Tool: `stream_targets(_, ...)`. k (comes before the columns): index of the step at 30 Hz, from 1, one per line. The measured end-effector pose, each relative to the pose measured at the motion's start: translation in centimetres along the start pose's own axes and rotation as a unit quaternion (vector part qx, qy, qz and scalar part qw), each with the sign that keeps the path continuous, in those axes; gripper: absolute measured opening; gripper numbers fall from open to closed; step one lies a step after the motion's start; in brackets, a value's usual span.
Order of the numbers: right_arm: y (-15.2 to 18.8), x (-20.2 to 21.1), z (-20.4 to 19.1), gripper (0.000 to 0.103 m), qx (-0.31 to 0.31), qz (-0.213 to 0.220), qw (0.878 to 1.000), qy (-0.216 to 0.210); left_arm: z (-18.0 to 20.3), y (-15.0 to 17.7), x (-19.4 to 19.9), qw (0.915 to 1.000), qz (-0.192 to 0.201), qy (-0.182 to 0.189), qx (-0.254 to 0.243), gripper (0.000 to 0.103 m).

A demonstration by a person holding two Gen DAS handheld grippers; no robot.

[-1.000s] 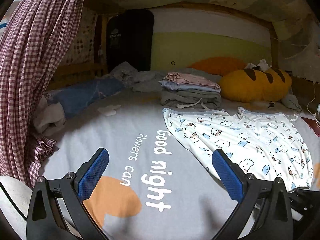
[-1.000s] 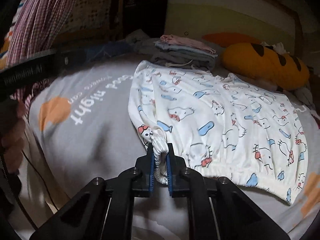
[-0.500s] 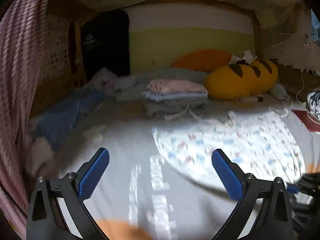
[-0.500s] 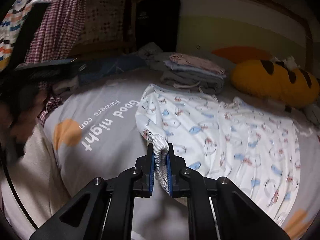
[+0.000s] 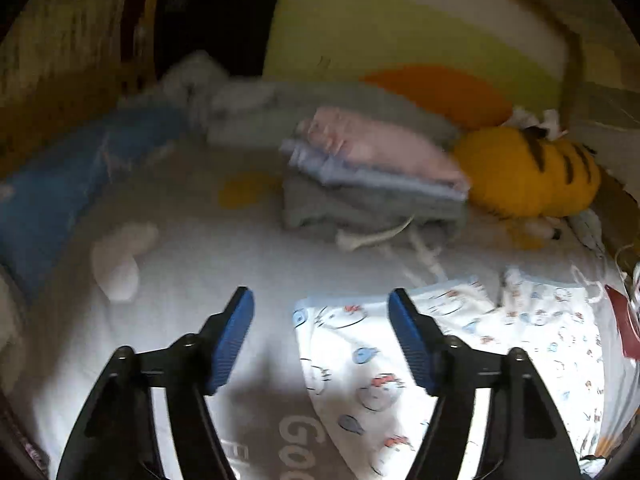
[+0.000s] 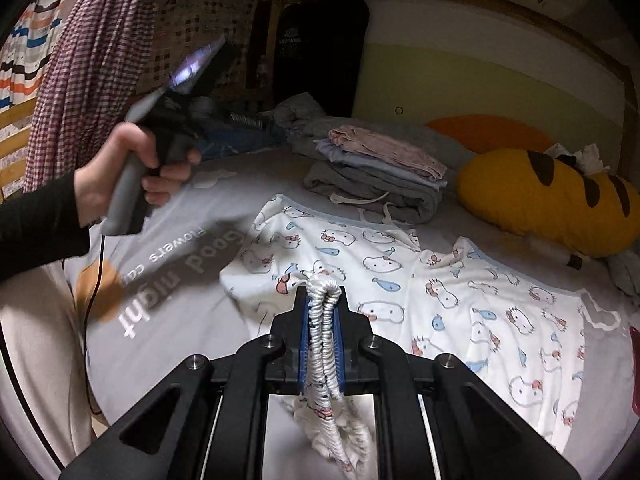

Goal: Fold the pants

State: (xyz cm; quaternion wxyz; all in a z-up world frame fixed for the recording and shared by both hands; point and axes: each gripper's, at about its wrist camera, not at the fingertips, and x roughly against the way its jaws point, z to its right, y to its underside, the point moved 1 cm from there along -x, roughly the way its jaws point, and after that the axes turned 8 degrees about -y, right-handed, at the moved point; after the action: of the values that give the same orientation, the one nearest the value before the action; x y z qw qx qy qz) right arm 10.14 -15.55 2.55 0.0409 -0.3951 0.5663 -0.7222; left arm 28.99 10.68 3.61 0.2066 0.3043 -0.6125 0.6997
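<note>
Nearest the right-wrist camera, the right tongs [image 6: 322, 320] are clamped on the gathered elastic waistband of the white cartoon-cat-print cotton pants [image 6: 440, 288]. The rest of the garment lies spread across the grey printed bedsheet [image 6: 168, 320]. The left tongs [image 5: 320, 336] hang with their blue pads apart and empty, over the leg-hem corner of the pants.

Likely risks, judged from this layout:
- The bunched waistband may slip free if the right side pulls hard.
- The left tongs may pinch the sheet along with the hem.
- Beyond the pants, a stack of folded grey, blue and pink clothes [image 6: 380, 168] sits close; a loose drawstring there could snag the fold.
</note>
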Motion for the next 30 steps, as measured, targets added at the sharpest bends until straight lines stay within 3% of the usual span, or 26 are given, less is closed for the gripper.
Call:
stream_targets(6, 0.5, -2.8, 1.8, 0.01, -0.028, -0.008, 0.999, -0.013, 0.0, 0.3, -6.0, 0.9982, -0.055, 0.004, -0.025, 0.056)
stream_targets(14, 2.5, -4.4, 2.3, 0.01, -0.041, -0.034, 0.999, -0.005, 0.3, 1.5, -10.1, 0.9934, -0.109, -0.001, -0.037, 0.055)
stream_targets(17, 2.8, -4.5, 2.2, 0.01, -0.04, -0.039, 0.998, -0.009, 0.0, 2.2, -10.4, 0.9923, -0.118, -0.01, -0.037, 0.043)
stream_targets(21, 3.1, -3.8, 1.4, 0.01, -0.026, -0.033, 0.999, -0.011, 0.4, 2.1, -10.3, 0.9929, -0.113, -0.003, -0.039, 0.01)
stream_targets(24, 3.2, -3.3, 1.1, 0.01, -0.024, -0.03, 0.999, -0.007, 0.9, 2.0, -9.8, 0.9941, -0.1, -0.005, -0.041, 0.003)
stream_targets(30, 2.7, 0.0, 0.1, 0.01, -0.066, 0.0, 0.997, 0.031, 4.0, 0.0, -9.8, 0.9941, -0.069, -0.013, -0.083, 0.002)
